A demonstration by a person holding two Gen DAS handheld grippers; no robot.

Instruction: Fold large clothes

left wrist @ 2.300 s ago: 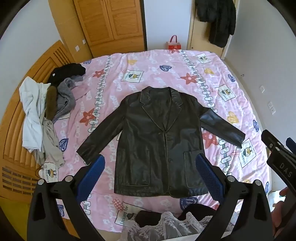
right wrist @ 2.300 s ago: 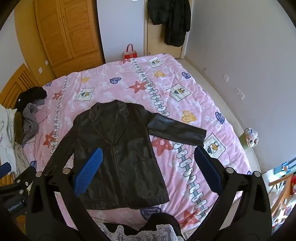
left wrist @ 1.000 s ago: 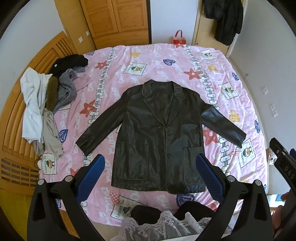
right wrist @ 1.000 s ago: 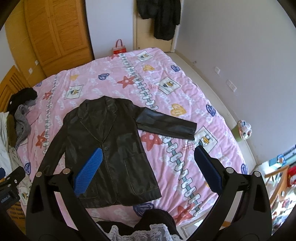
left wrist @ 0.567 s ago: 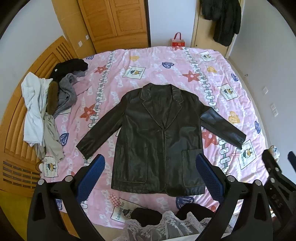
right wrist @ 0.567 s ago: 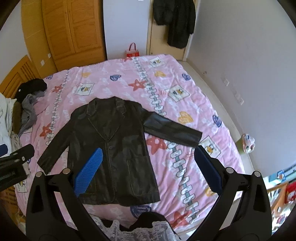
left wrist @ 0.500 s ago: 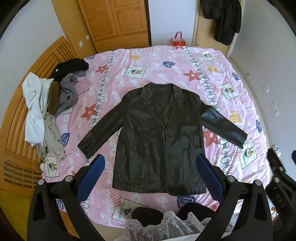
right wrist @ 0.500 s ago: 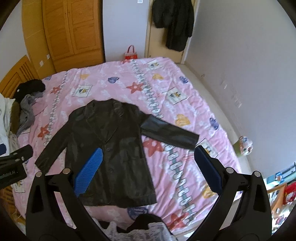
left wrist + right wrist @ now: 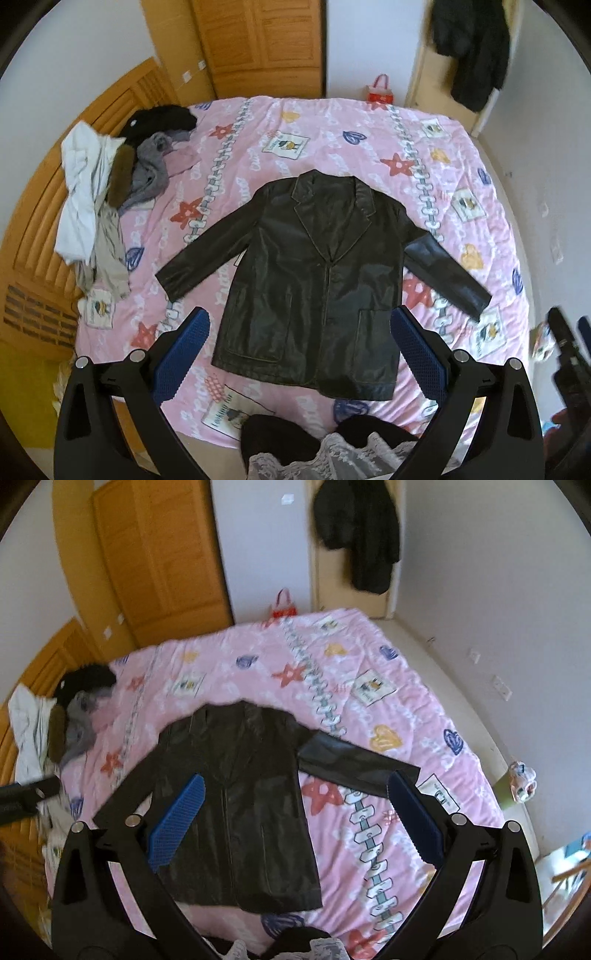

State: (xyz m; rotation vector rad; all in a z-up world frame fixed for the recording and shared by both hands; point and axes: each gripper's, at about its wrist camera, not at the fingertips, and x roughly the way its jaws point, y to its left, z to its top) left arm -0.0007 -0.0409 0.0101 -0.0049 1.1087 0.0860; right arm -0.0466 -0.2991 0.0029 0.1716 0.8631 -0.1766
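Observation:
A dark brown leather jacket [image 9: 317, 280] lies flat, front up, on the pink patterned bedspread [image 9: 332, 140], both sleeves spread outward. It also shows in the right wrist view [image 9: 240, 794]. My left gripper [image 9: 299, 350] is open and empty, held high above the jacket's hem. My right gripper [image 9: 295, 812] is open and empty, also high above the bed, over the jacket's right side and its right sleeve [image 9: 354, 760]. The right gripper's body shows at the right edge of the left wrist view [image 9: 569, 354].
A pile of clothes [image 9: 110, 192] lies on the bed's left side against the wooden headboard [image 9: 44, 221]. A wooden wardrobe [image 9: 258, 44] stands behind. A dark coat [image 9: 472, 48] hangs on the door. A red bag [image 9: 380, 92] sits beyond the bed. The person's lace-trimmed clothing [image 9: 325, 454] is below.
Both grippers stay open and high above the bed. The right wrist view has tilted up and swung, so the jacket sits lower and more to the left in it. The jacket has not moved.

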